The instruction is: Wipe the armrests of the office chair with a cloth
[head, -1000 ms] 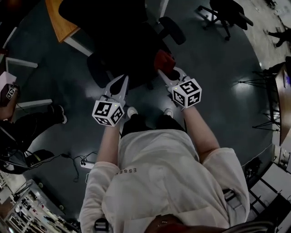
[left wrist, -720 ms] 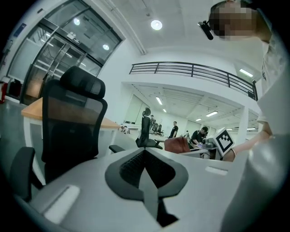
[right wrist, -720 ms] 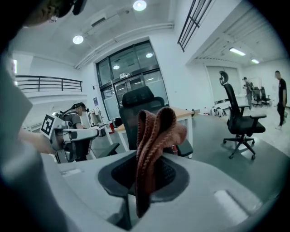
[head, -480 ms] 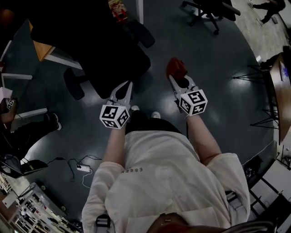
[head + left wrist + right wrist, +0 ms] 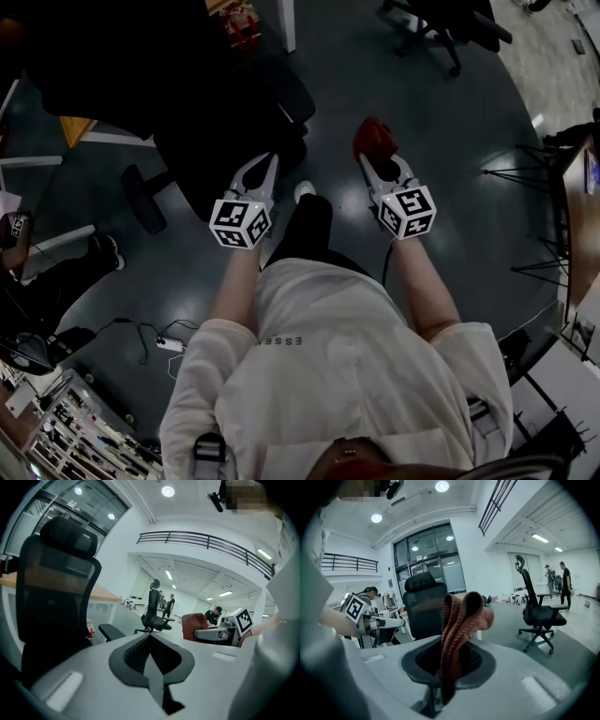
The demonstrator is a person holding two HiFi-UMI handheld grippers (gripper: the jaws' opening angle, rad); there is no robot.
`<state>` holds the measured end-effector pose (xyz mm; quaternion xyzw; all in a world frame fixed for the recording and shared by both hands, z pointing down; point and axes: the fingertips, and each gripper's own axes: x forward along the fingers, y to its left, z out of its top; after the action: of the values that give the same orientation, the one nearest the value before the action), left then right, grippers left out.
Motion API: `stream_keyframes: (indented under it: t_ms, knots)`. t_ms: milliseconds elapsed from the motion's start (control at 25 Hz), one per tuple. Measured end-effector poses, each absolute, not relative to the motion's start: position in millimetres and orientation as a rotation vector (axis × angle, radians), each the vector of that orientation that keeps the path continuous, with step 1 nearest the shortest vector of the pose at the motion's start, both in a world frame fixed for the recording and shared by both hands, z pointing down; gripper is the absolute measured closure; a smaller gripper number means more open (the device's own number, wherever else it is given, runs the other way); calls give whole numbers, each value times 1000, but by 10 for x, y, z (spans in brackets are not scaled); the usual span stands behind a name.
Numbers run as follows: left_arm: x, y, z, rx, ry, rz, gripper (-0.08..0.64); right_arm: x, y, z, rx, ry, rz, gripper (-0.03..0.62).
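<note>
A black office chair (image 5: 211,112) stands ahead and to my left in the head view; its mesh back (image 5: 51,606) and one padded armrest (image 5: 111,631) fill the left of the left gripper view. My left gripper (image 5: 264,167) points at the chair's seat edge, shut with nothing between its fingers. To the right, clear of the chair, my right gripper (image 5: 377,155) is shut on a folded red-brown knitted cloth (image 5: 374,137), which stands up from the jaws (image 5: 459,620). The chair's back (image 5: 424,609) shows behind the cloth.
Dark glossy floor (image 5: 450,187) lies all round. A second black office chair (image 5: 441,23) stands at the far right. An orange-topped desk (image 5: 75,129) is at the left, a power strip with cables (image 5: 169,343) on the floor at lower left. Other people stand far off.
Both grippers have drifted slightly up and right in the head view. The view has shifted, so the chair sits more to the upper left. The right gripper still holds the cloth.
</note>
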<state>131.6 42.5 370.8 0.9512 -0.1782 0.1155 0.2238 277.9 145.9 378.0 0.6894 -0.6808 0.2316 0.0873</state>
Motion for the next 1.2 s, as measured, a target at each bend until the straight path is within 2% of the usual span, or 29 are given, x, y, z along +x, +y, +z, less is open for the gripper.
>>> stream_keyframes:
  t_ms: [440, 1000, 1200]
  knots:
    - [1628, -950, 3643, 2522, -736, 222, 545, 3223, -13, 3848, 1756, -2150, 699, 543]
    - [1767, -955, 4428, 2234, -1029, 290, 545, 2973, -1547, 4501, 1073, -2317, 599, 541]
    - [1829, -967, 4871, 2160, -1053, 345, 545, 2819, -1995, 4886, 914, -2258, 444, 540]
